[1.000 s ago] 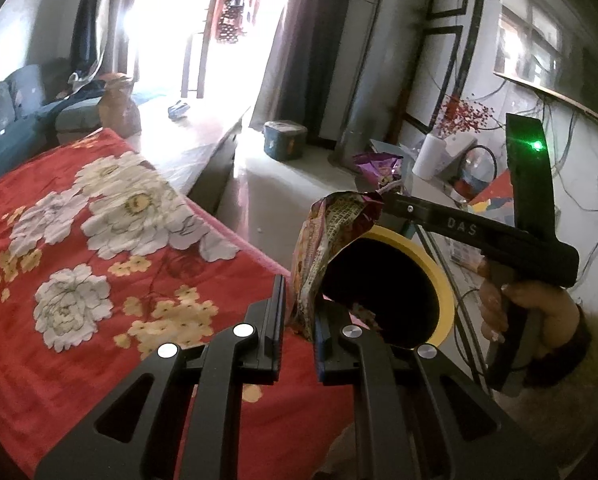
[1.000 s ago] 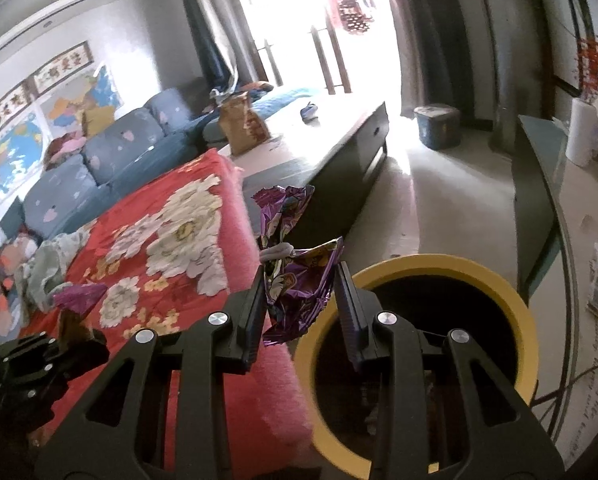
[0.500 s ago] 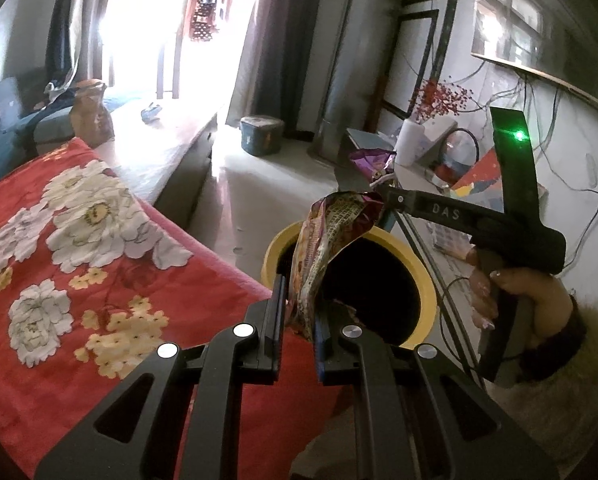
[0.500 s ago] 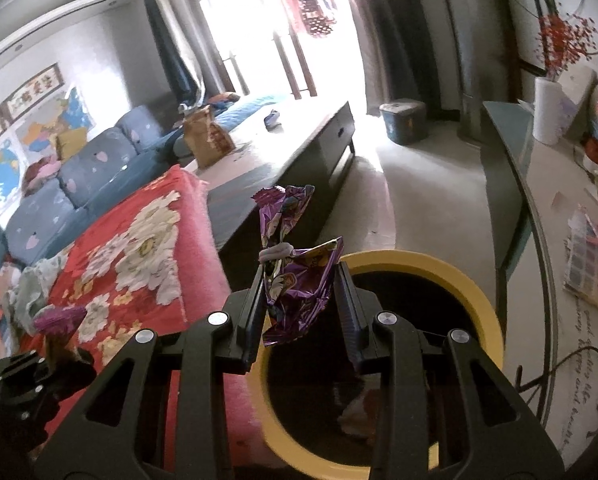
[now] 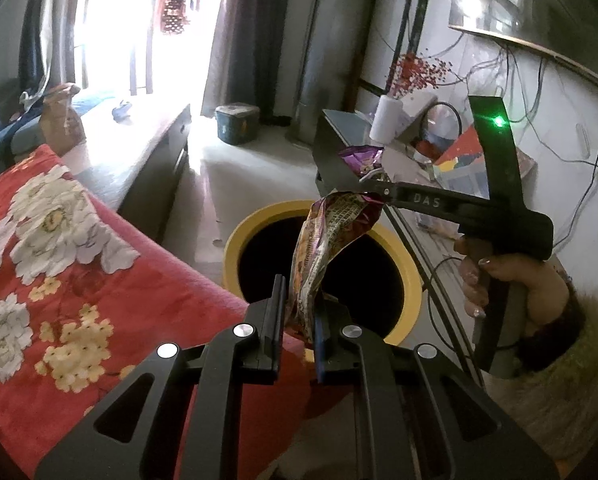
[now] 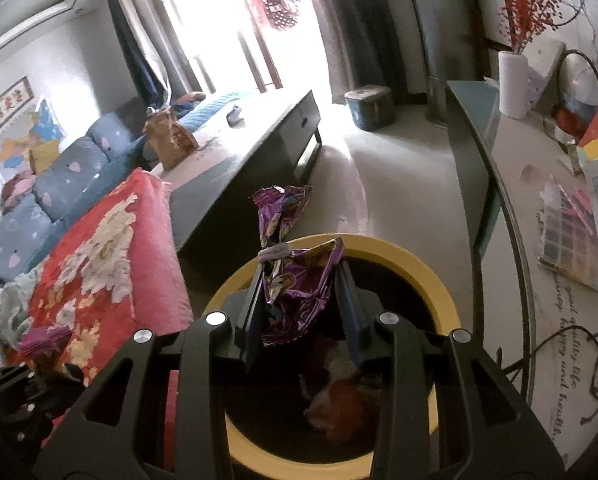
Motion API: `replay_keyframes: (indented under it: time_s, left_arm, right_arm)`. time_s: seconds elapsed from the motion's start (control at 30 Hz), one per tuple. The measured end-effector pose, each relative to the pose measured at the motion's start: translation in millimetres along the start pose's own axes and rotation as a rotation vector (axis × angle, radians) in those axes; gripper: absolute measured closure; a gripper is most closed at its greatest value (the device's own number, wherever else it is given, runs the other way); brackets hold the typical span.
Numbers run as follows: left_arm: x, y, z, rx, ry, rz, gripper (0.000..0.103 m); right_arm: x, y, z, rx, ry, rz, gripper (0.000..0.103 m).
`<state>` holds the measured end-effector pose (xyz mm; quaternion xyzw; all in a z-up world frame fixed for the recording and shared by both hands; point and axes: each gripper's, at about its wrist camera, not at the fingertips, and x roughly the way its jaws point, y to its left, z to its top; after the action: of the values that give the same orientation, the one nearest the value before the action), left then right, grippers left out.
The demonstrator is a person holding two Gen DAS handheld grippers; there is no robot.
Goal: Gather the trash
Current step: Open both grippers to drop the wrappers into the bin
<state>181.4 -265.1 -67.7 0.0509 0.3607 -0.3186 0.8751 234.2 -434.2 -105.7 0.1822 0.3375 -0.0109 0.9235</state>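
Observation:
In the left wrist view my left gripper [image 5: 299, 314] is shut on a crumpled orange-and-yellow printed snack wrapper [image 5: 323, 240], held at the near rim of a yellow-rimmed black bin [image 5: 233, 248]. In the right wrist view my right gripper [image 6: 299, 286] is shut on a crumpled purple foil wrapper [image 6: 295, 276], which hangs above the bin's opening, near its yellow rim [image 6: 431, 276]. Trash [image 6: 339, 380] lies inside the bin. A person's hand [image 5: 511, 280] holds the right gripper's handle to the right of the bin.
A red floral blanket [image 5: 59, 260] borders the bin on the left. Beyond it are a dark low table [image 6: 239, 160] and a blue sofa [image 6: 51, 184]. A glass-topped side table [image 6: 539, 200] with a white vase [image 6: 513, 84] runs along the right.
Both grippers have moved toward the bin with their wrappers still held. The bin's opening now lies more fully under and ahead of the fingers.

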Motion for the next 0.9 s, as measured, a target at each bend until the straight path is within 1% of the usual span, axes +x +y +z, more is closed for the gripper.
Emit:
replay_keyframes:
  time_s: [0.27,0.63,0.9]
  left_arm:
    - [27,-18,4,0.047,0.044,-0.022,0.091]
    - [70,-29,3,0.080,0.111,-0.043,0.091]
    - [98,-28,4,0.071,0.154,-0.056,0.091]
  right_arm:
    - [4,-19,-4,0.031,0.016,-0.024,0.073]
    - [10,-41,-12,0.070,0.042,-0.047,0.073]
    - [14,-50,-17,0.088,0.056,-0.050,0.073]
